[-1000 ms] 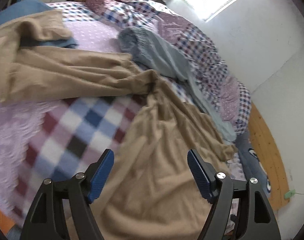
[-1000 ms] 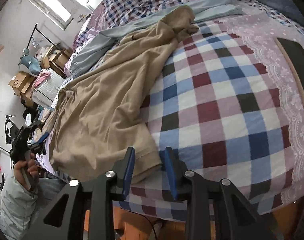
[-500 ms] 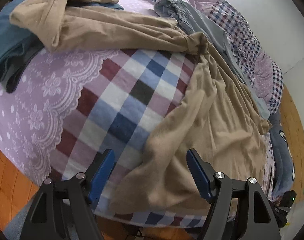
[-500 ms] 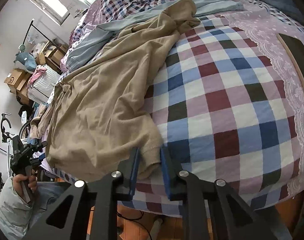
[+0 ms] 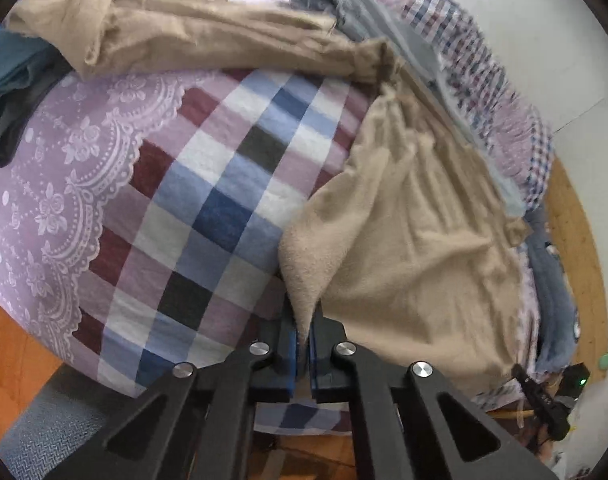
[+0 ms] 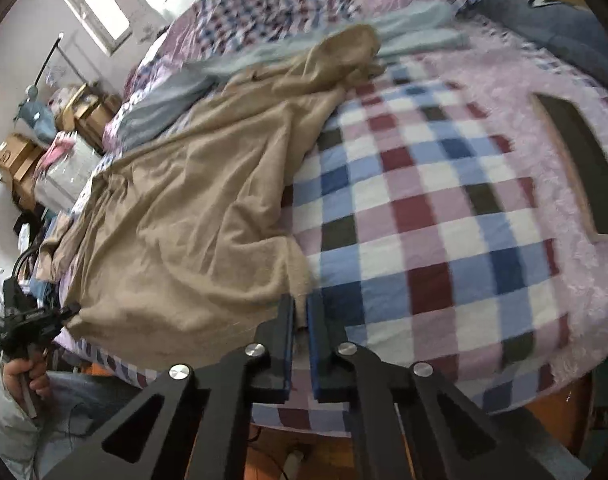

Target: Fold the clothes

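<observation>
A tan garment (image 5: pixel 415 216) lies spread over the checked blanket (image 5: pixel 208 216) on the bed, one part running toward the far pillows. My left gripper (image 5: pixel 302 344) is shut on a lower corner of it at the bed's near edge. In the right wrist view the same tan garment (image 6: pixel 192 208) covers the left half of the bed. My right gripper (image 6: pixel 300 320) is shut on its other lower corner by the bed's edge. The left gripper (image 6: pixel 70 314) shows far left, pinching the far corner.
A grey-blue garment (image 5: pixel 383 28) and a dark blue one (image 5: pixel 12 76) lie beyond the tan one. The wood floor (image 5: pixel 575 240) borders the bed. Boxes and clutter (image 6: pixel 28 156) stand by the wall. A dark flat item (image 6: pixel 579 160) lies on the bed's right.
My left gripper came down to the bed's edge and closed on the tan garment's corner. My right gripper closed fully on the other corner.
</observation>
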